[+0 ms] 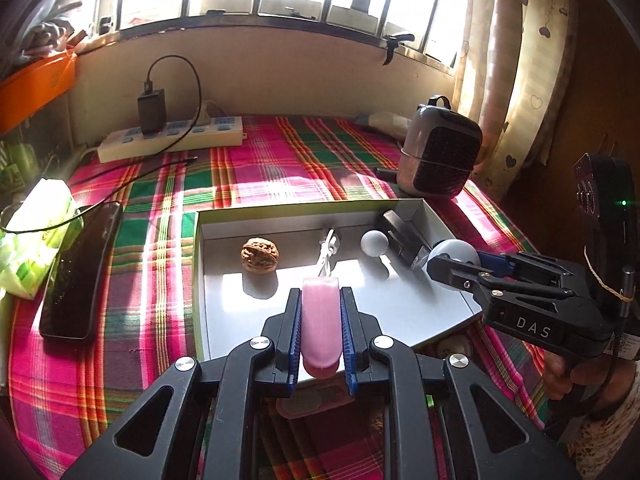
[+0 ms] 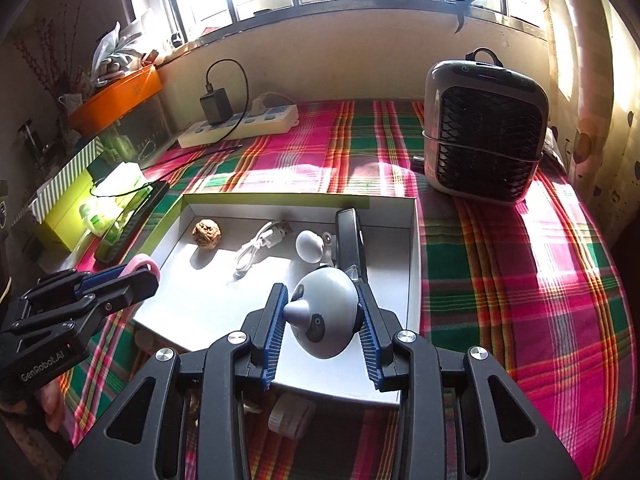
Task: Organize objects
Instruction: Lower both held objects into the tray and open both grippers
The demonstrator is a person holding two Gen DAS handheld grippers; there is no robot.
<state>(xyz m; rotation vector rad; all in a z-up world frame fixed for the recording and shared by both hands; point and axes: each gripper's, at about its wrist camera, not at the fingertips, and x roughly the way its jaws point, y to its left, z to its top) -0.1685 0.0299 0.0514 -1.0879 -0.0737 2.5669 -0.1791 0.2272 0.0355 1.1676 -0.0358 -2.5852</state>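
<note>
My left gripper is shut on a pink oblong object, held over the near edge of the white open box. My right gripper is shut on a white-grey round device with a small nozzle, above the box's near right part. Inside the box lie a walnut, a white cable, a small white ball-shaped thing and a dark flat device. The left gripper with the pink object shows at the right wrist view's left.
A plaid cloth covers the table. A small grey heater stands at the back right, a power strip with a charger at the back left. A black phone and a green packet lie left. More small items lie under my grippers.
</note>
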